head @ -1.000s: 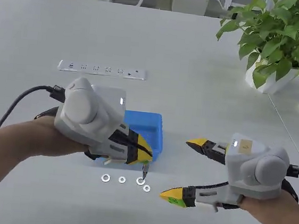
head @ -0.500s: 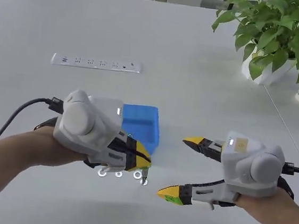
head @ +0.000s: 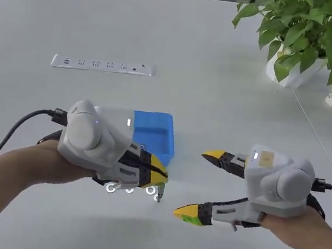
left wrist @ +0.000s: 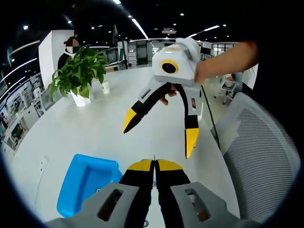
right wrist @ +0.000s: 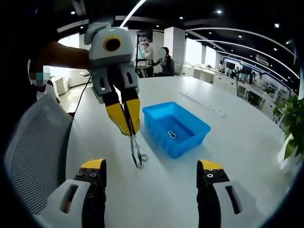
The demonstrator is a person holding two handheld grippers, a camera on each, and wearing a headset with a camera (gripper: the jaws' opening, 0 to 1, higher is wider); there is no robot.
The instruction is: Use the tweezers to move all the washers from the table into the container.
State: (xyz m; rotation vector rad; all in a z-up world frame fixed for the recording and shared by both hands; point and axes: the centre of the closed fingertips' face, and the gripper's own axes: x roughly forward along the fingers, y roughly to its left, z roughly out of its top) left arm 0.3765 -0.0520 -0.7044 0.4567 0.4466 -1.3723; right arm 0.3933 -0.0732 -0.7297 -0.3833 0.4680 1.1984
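Note:
Several small steel washers [head: 128,189] lie in a row on the white table, just in front of the blue container [head: 151,132]. My left gripper [head: 160,171] hangs over them, shut on thin metal tweezers [head: 159,193] whose tips reach the rightmost washer [head: 157,198]. In the right gripper view the tweezers [right wrist: 136,153] touch down beside a washer [right wrist: 143,156], and the container [right wrist: 176,126] holds a couple of washers [right wrist: 172,135]. My right gripper [head: 191,183] is open and holds nothing, to the right of the washers. In the left gripper view my left gripper [left wrist: 155,164] has its jaws pressed together.
A white power strip [head: 103,65] lies further back on the table. A potted plant [head: 305,41] stands at the back right near the table's edge [head: 316,137]. A mesh chair [right wrist: 33,147] is behind the person.
My left gripper has come down and toward me from the container's front edge, bringing the tweezer tips onto the row of washers. The right gripper has held its place, still open.

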